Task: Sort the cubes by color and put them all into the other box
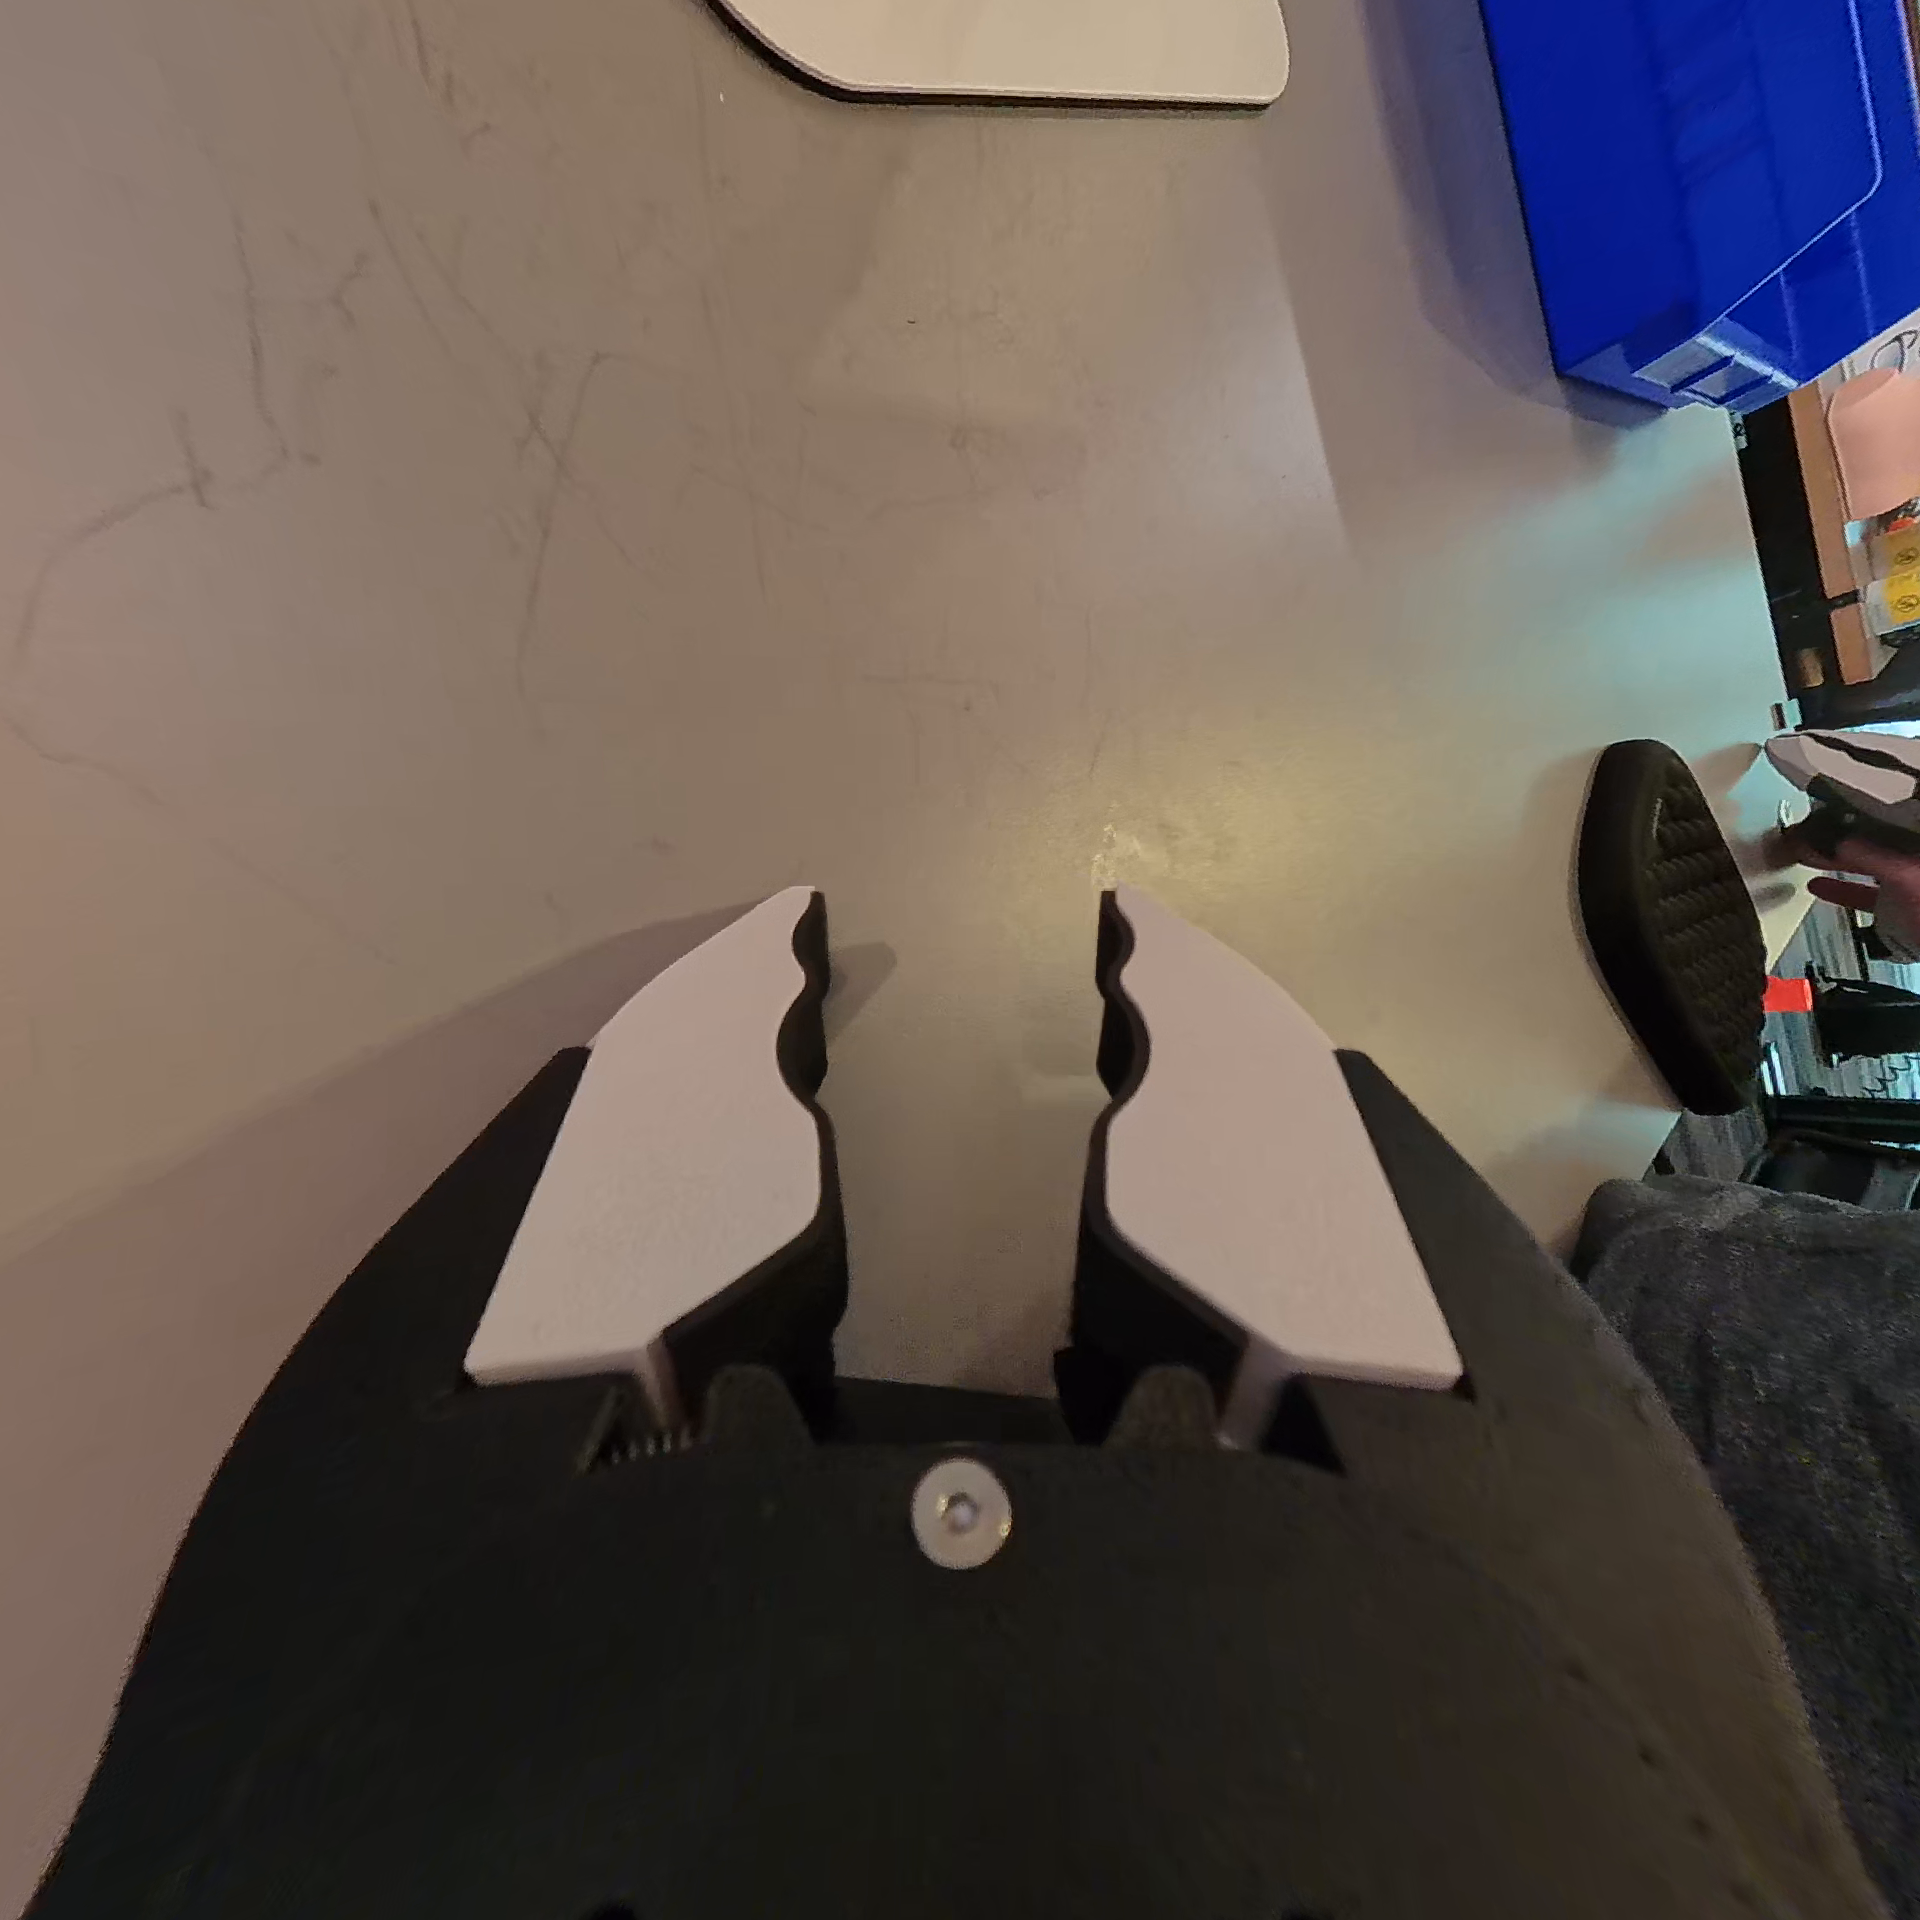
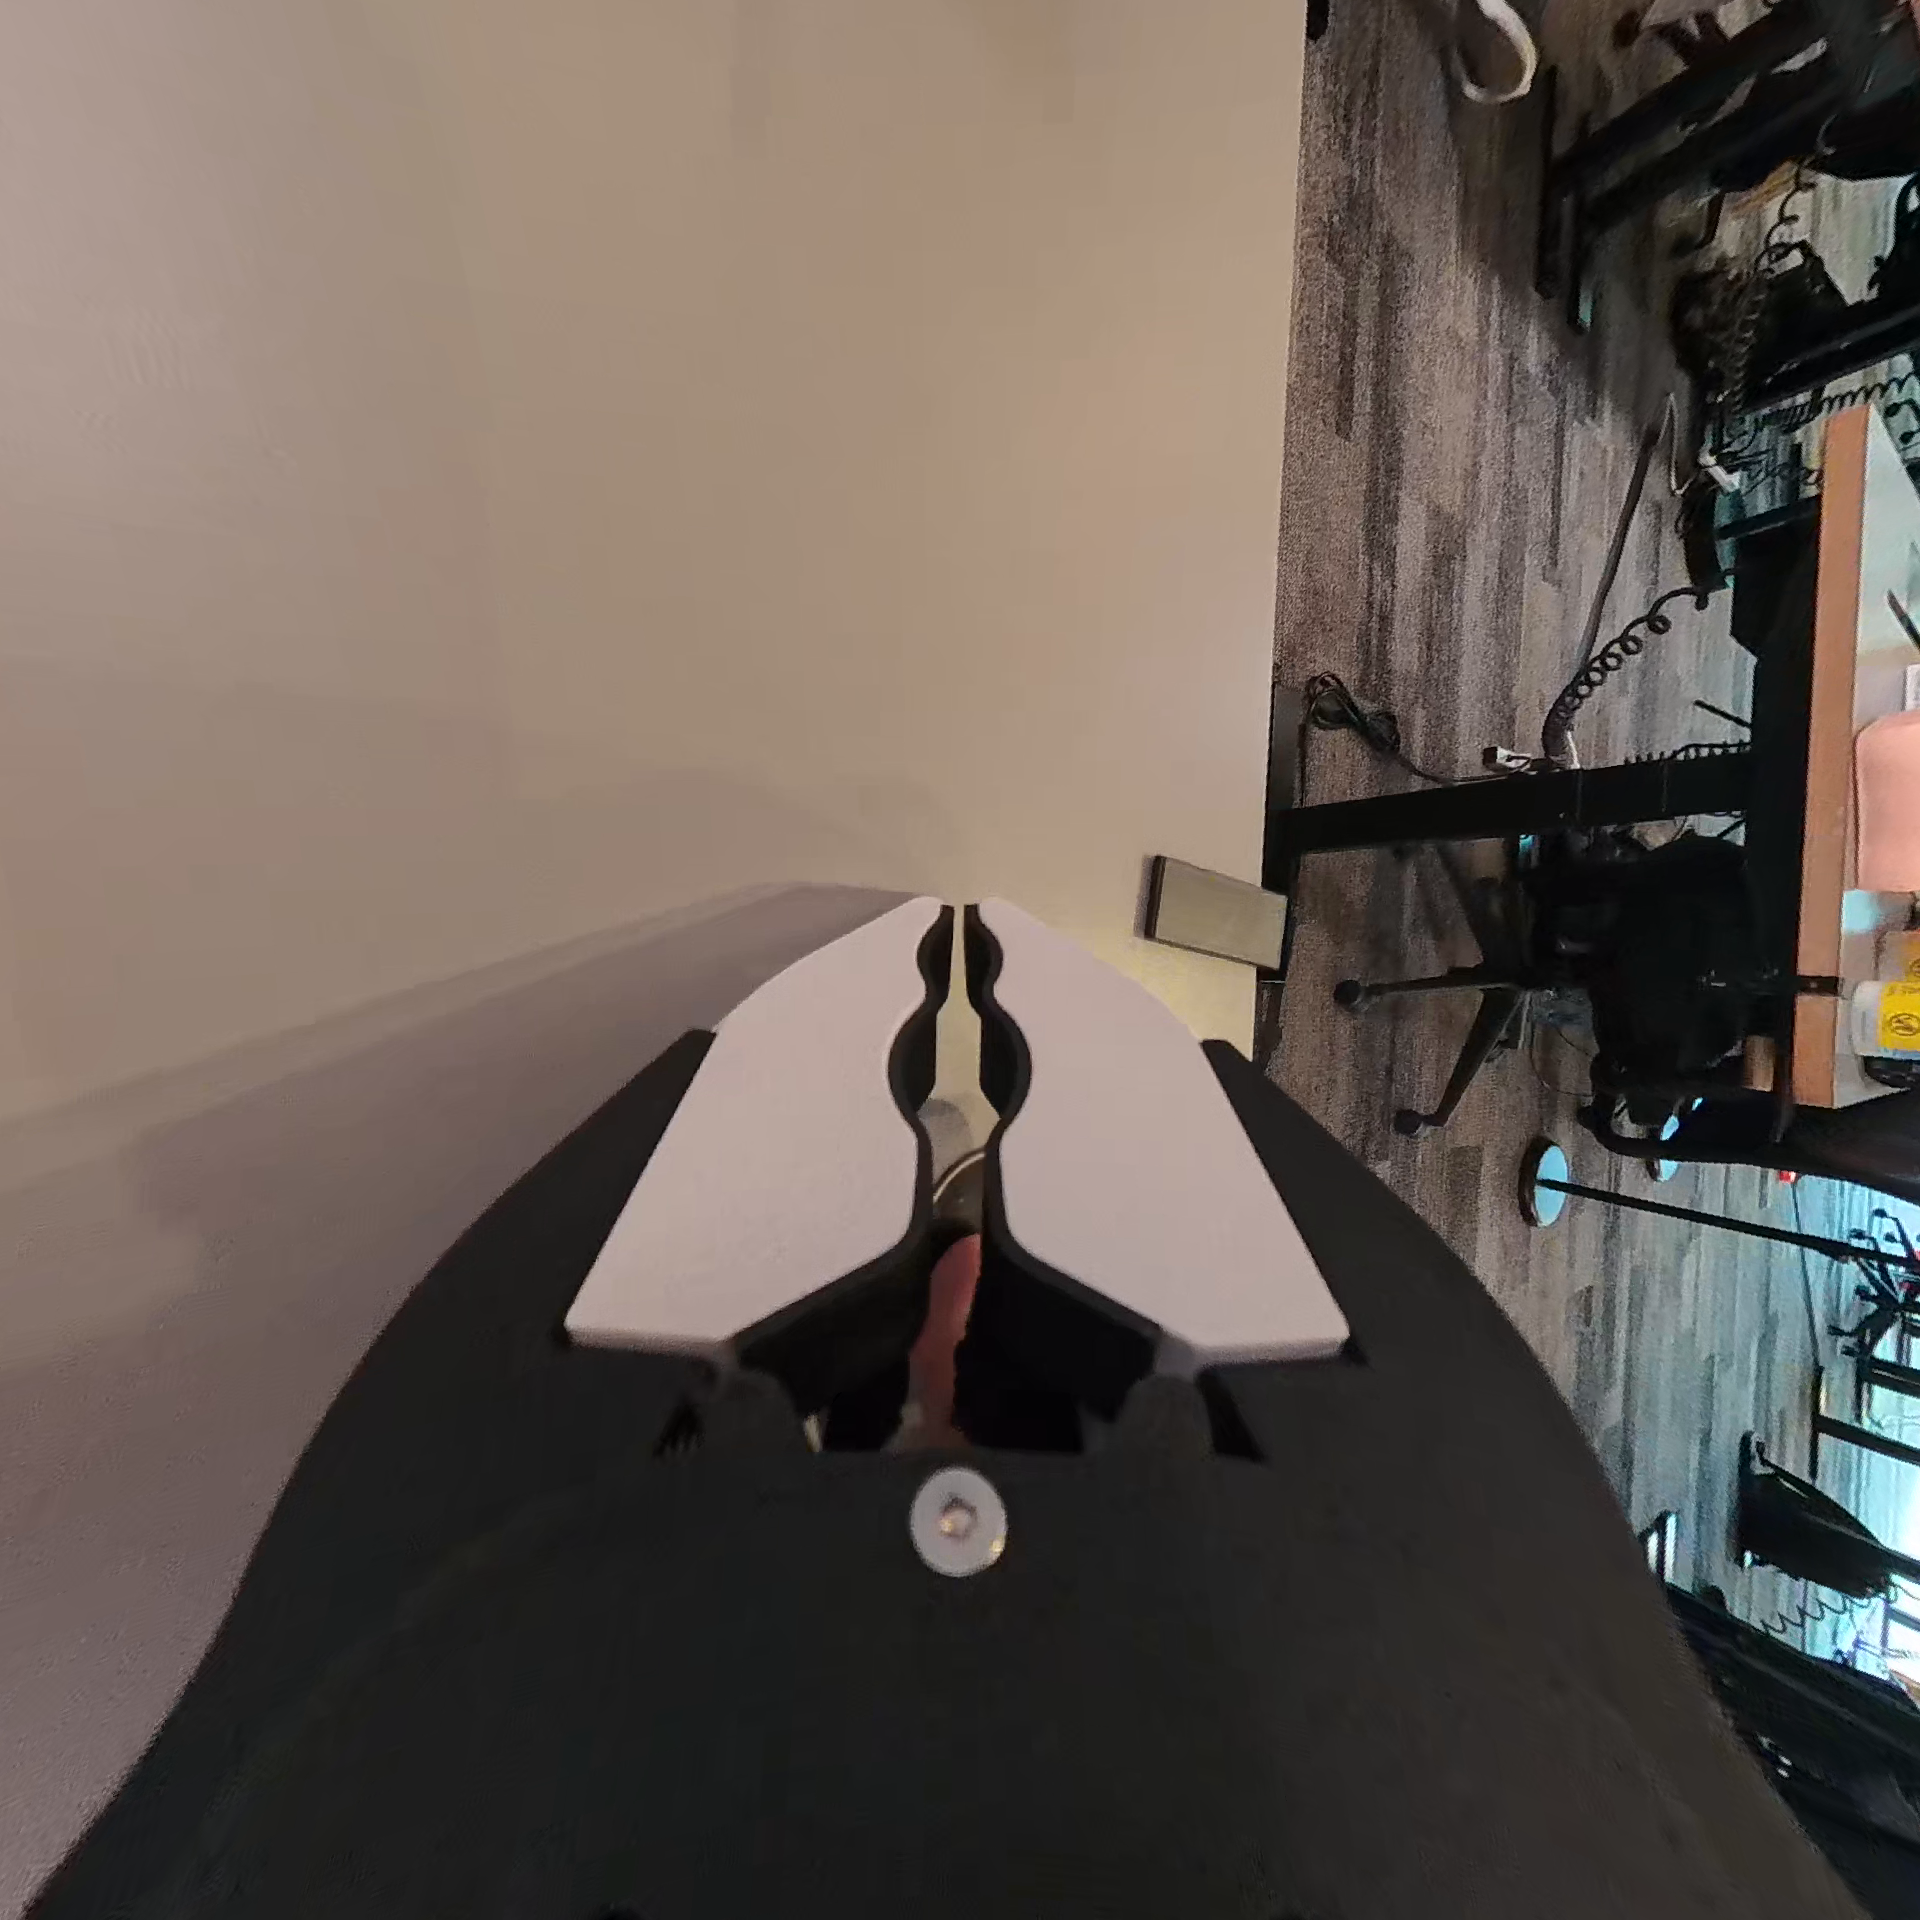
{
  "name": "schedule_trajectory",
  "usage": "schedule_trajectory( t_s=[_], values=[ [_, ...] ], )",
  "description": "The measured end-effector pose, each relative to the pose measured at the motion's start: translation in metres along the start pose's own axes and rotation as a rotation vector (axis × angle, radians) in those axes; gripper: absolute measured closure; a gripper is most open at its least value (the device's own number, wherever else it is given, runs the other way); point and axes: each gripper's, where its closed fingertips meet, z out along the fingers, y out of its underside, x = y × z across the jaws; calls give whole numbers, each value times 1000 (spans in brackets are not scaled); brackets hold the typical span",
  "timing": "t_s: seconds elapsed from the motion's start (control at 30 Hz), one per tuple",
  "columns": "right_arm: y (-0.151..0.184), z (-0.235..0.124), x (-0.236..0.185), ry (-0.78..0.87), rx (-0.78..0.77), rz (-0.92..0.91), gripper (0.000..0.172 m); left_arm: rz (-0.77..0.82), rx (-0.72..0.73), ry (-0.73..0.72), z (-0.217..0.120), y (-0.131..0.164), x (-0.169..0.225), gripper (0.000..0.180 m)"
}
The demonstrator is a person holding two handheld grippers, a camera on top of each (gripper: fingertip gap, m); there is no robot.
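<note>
Landmark: grey scuffed table top [image 1: 520, 520].

Item 1, left wrist view. White flat rounded board [image 1: 997, 52], on the table's far edge of view, partly cut off.

Item 2. Left gripper [image 1: 961, 909], white fingers with black wavy pads, low over the table's middle. Jaws wide apart; only bare table shows between them, nothing held.

Item 3. Blue plastic box [image 1: 1714, 187], on the table toward its upper right. Its inside is not shown. No cubes visible anywhere on the table.

Item 4. Black oval textured pad [image 1: 1673, 935], at the table's right edge.

Item 5, right wrist view. Right gripper [image 2: 958, 914], turned on its side at the table's edge, aimed toward the grey carpeted floor [image 2: 1455, 520]. Jaws nearly together, a thin slit between the pads, nothing in them.

Progress, as judged: no cube in hand or in sight, and the second box is out of frame. Whether sorting is finished or unstarted cannot be told.
</note>
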Motion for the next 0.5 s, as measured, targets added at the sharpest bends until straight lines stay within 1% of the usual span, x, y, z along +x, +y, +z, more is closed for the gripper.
schedule_trajectory(
  t_s=[0.33, 0.5],
  values=[
    [-2, 0, 8, -27, -26, 13, 169, -8, 12, 15, -5, -4, 4, 125],
    [-4, -3, 10, -19, -27, 15, 168, -47, 3, 42, -9, -8, 8, 115]
  ],
)
